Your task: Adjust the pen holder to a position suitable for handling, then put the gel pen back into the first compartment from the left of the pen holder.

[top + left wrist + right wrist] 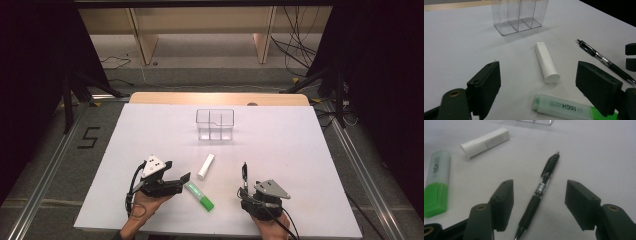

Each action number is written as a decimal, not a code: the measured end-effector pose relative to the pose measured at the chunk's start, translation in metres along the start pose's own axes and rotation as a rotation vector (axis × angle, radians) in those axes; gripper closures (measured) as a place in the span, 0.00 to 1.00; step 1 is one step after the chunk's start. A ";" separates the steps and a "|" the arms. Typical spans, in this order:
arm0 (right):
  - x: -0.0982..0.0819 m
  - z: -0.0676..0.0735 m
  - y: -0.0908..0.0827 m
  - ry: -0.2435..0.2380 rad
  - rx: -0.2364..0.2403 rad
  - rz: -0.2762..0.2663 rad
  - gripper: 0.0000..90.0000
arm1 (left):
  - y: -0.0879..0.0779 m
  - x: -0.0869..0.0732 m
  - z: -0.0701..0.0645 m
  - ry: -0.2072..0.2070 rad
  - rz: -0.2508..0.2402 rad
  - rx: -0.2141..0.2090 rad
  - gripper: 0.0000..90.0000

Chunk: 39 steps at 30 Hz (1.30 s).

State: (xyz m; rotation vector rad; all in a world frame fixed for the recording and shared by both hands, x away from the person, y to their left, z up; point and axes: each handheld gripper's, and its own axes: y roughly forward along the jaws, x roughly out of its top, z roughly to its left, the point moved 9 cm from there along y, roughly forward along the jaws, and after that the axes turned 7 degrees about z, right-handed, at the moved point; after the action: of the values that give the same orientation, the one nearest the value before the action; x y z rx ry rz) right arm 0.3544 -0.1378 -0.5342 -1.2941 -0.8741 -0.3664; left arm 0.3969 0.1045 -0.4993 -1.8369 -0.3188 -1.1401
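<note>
On the white surface (pixel 150 130) near the person's edge, the right gripper (pixel 537 200) stands with jaws apart on either side of the black pen (pixel 541 187), not pressing it. Left of it, the left gripper (pixel 537 87) gapes wide over the green highlighter (pixel 564 108). Just beyond lies a white tube (pixel 546 62), with a clear organizer (pixel 215 124) farther back.
</note>
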 end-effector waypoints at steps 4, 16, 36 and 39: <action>0.001 0.001 0.002 0.000 0.000 0.002 0.46 | -0.004 -0.002 0.000 0.000 -0.006 -0.004 0.22; -0.001 0.008 0.010 -0.011 -0.003 0.027 0.47 | -0.010 -0.009 0.002 0.001 -0.004 -0.015 0.21; -0.005 0.008 0.017 -0.006 -0.038 0.059 0.55 | -0.019 -0.011 0.003 0.018 -0.026 -0.011 0.20; -0.006 0.006 0.019 0.000 -0.051 0.065 0.56 | -0.020 -0.012 0.003 0.019 -0.021 -0.012 0.20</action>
State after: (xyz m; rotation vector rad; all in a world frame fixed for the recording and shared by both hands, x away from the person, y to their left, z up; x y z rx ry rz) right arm 0.3612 -0.1285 -0.5513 -1.3662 -0.8255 -0.3389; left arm 0.3802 0.1208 -0.4983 -1.8355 -0.3216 -1.1758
